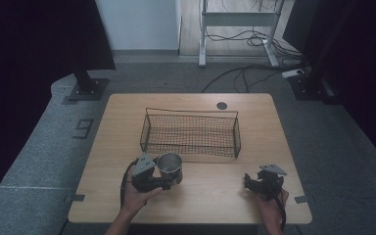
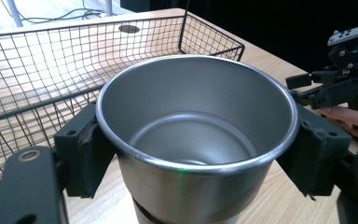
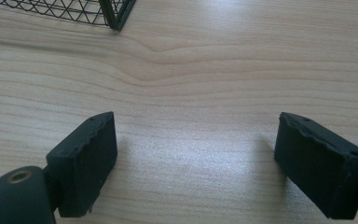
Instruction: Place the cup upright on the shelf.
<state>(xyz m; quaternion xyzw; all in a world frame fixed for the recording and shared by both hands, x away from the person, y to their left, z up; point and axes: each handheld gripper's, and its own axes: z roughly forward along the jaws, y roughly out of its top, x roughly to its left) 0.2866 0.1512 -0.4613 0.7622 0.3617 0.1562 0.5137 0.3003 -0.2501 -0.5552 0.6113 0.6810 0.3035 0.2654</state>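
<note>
From above, the left gripper (image 1: 162, 182) was clamped on a steel cup (image 1: 170, 167) that stood near the front left of the wooden table (image 1: 210, 196), just short of the near wall of the wire basket (image 1: 191, 133). The basket sat across the middle of the table, with bare wood on both its sides and a wide bare strip between it and the front edge. The right gripper (image 1: 248, 182) rested low over that strip at the front right, well apart from the cup and close to the table's right edge. In the left gripper view, the cup (image 2: 193, 135) sat upright and empty between the two jaws, whose pads pressed on its wall just under the rim; the basket (image 2: 42, 79) rose close behind it, its corner past the cup's far rim, and the right gripper (image 2: 303, 88) showed farther off at the table's side. In the right gripper view, the right gripper (image 3: 196, 163) had its jaws spread wide over bare wood with nothing between them, and the basket's corner (image 3: 114, 14) stood well ahead.
</note>
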